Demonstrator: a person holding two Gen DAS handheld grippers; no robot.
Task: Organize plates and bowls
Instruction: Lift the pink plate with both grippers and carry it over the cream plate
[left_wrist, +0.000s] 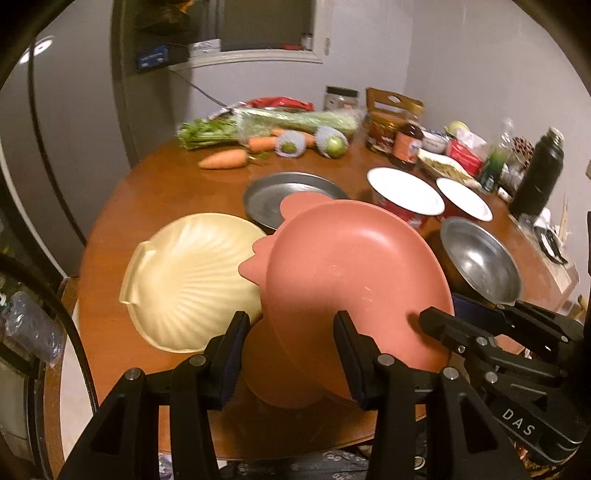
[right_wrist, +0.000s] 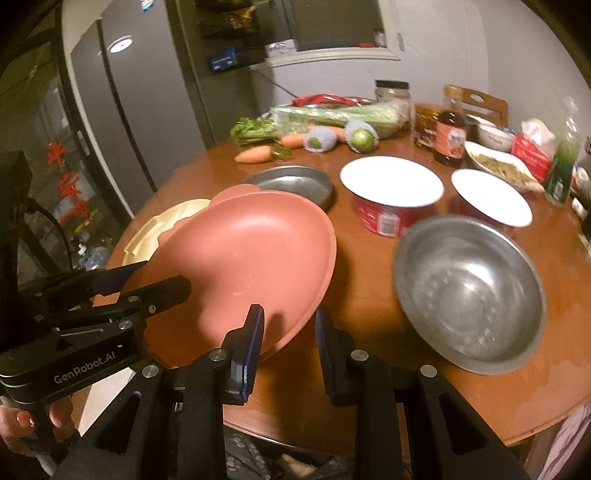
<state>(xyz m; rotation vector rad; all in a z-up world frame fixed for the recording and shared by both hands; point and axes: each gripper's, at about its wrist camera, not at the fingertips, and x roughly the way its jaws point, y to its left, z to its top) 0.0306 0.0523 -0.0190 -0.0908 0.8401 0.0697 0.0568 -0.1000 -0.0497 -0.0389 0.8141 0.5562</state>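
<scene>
Cream shell plate (left_wrist: 192, 284): flat on the round wooden table (left_wrist: 155, 192), near left, alone; the pink plate's rim overlaps its right edge in view.
Left gripper (left_wrist: 291, 332): jaws part spread around the pink plate's (left_wrist: 351, 273) near-left rim; whether the pads press on it I cannot tell.
Pink plate: tilted, near centre, between both grippers; whether it is clear of the table I cannot tell, and a second pink piece seems to sit under it.
Right gripper (right_wrist: 288, 325): jaws nearly pressed together, pinching the pink plate's near-right rim.
Steel plate (left_wrist: 288, 192): behind the pink plate, centre.
Red bowls (right_wrist: 391, 184): two, white inside, far right, side by side, unstacked.
Steel bowl (right_wrist: 469, 291): near right, alone.
Progress: early, I judge; no finished stack shows, bowls and plates remain spread out.
</scene>
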